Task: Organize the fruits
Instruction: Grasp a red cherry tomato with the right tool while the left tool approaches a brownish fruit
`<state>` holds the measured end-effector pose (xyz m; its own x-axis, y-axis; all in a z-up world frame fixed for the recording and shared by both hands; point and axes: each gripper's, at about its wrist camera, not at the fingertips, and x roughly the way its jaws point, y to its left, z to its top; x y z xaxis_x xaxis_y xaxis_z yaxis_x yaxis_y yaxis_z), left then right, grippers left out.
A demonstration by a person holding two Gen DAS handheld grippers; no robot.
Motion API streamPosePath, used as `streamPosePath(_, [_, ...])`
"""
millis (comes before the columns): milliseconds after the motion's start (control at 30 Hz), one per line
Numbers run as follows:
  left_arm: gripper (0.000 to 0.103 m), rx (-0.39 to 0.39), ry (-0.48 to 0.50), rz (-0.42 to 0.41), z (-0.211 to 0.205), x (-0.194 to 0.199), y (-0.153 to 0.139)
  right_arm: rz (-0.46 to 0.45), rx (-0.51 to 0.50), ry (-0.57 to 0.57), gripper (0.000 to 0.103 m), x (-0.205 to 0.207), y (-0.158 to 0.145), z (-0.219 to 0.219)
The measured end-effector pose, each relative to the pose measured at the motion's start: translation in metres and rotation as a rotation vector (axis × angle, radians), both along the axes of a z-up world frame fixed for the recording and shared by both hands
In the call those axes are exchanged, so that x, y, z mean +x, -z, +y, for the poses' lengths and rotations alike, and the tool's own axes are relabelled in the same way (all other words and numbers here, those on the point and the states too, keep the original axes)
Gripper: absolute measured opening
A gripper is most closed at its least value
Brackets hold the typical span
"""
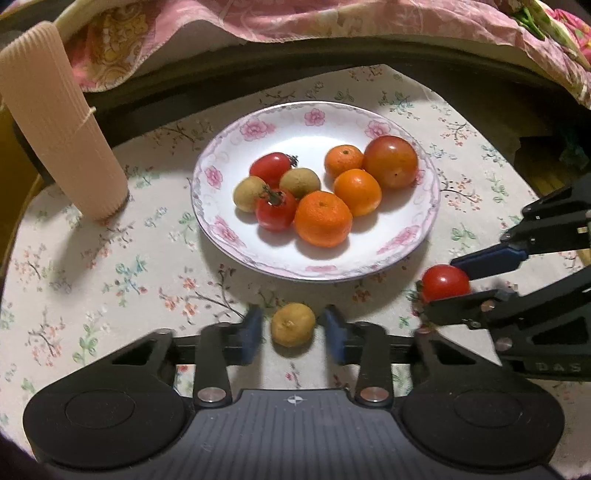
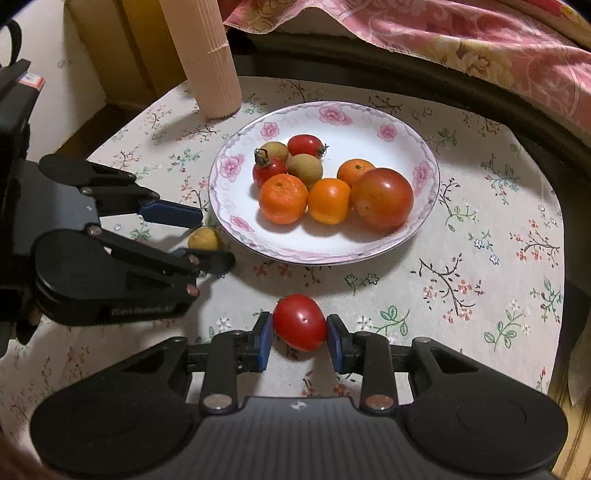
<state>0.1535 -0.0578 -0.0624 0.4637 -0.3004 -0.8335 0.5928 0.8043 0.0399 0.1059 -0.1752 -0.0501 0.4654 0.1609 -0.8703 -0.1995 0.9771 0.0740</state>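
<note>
**Two tools at the near edge of a fruit plate**

A round worktop covered with a flowered cloth carries a white plate with pink roses around its rim. On the plate lie three small oranges, one large red-orange tomato, two cherry tomatoes with green stems and two tan longans, all clustered and touching.

The left tool points down at the cloth just in front of the plate. A single tan longan rests on the cloth between its blue pads. In the left wrist view a thin gap shows on each side of the fruit, so the pads stand narrow around it without pressing. The right wrist view shows the same longan close to the plate's rim.

The right tool is closed on a red cherry tomato, its blue pads touching both sides of the fruit, near the plate's front edge.

A ribbed, peach-coloured roll stands upright at the far left of the worktop. Pink patterned bedding lies beyond.
</note>
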Motion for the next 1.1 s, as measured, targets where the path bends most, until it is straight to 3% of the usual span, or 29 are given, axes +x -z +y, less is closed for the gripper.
streamPosePath(467, [0.033,0.037,0.005,0.026,0.017,-0.038,-0.012,0.001,-0.015,-0.045,0.032,-0.01,-0.001,0.009])
streamPosePath(700, [0.035,0.061,-0.008,0.053,0.032,-0.061,-0.002,-0.004,-0.044,-0.068,0.032,-0.017,0.0,0.016])
streamPosePath(1033, [0.049,0.051,0.015,0.043,0.036,-0.065,-0.001,-0.008,-0.039,-0.09,0.033,-0.02,0.003,0.013])
streamPosePath(1100, [0.066,0.054,0.019,0.042,0.037,-0.066,0.0,-0.006,-0.032,-0.094,0.035,-0.021,0.003,0.012])
